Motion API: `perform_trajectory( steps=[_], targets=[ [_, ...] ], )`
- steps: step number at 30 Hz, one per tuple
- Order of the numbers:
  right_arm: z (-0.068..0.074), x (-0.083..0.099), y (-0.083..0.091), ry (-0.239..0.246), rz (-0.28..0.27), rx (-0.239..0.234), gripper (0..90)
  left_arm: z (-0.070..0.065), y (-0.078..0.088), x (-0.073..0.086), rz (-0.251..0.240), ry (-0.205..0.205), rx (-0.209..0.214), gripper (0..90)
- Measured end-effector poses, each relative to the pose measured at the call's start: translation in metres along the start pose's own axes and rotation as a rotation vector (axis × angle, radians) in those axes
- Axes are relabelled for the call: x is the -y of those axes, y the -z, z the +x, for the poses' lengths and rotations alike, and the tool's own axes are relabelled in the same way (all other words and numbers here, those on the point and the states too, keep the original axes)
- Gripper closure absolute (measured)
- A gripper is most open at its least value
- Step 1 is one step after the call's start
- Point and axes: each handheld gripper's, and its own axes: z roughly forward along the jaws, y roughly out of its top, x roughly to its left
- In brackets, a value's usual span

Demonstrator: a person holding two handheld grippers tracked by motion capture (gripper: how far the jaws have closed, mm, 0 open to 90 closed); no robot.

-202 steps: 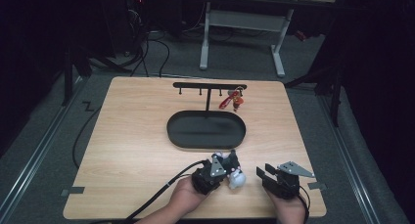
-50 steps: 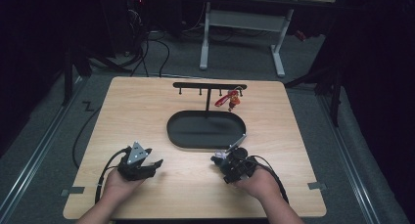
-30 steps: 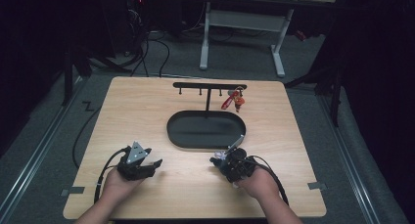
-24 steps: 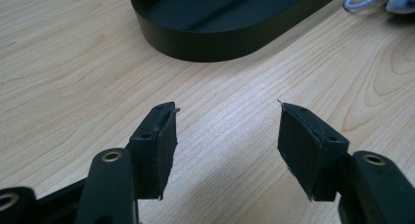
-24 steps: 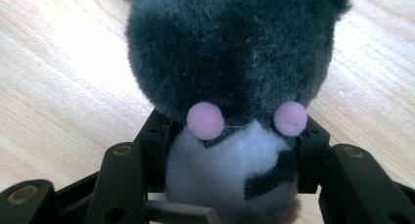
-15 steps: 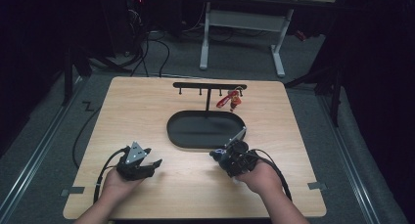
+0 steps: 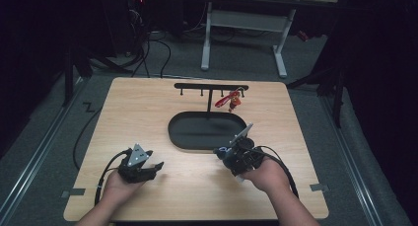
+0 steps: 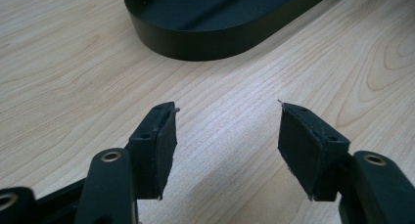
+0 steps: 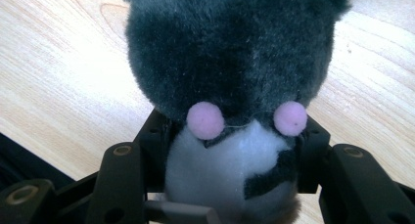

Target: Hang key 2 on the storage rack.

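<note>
While the left gripper (image 7: 153,168) sat idle near-left with jaws open and empty, right gripper (image 7: 227,154) had lifted slightly, clamped on grey-and-white plush toy (image 9: 230,87) just near the oval black tray (image 7: 180,137); likely headed for hook rack (image 7: 209,87)

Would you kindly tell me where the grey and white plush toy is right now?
The grey and white plush toy sits clamped in the right gripper, above the wooden table, just right of the black oval tray.
</note>
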Motion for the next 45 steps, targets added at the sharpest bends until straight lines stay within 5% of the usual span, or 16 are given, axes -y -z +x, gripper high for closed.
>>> perform_trajectory(
  steps=[1,17,45],
  targets=[
    [-0.003,-0.001,0.003,0.034,-0.007,0.001,47.3,0.000,0.000,0.000,0.001,-0.001,0.000,39.6],
    [-0.011,-0.010,0.036,-0.009,-0.019,0.004,47.3,0.000,-0.001,0.000,0.002,-0.006,0.008,39.6],
    [-0.017,-0.053,0.069,0.006,-0.042,0.026,47.3,0.000,0.000,0.001,0.003,-0.008,0.012,39.2]
  ],
)
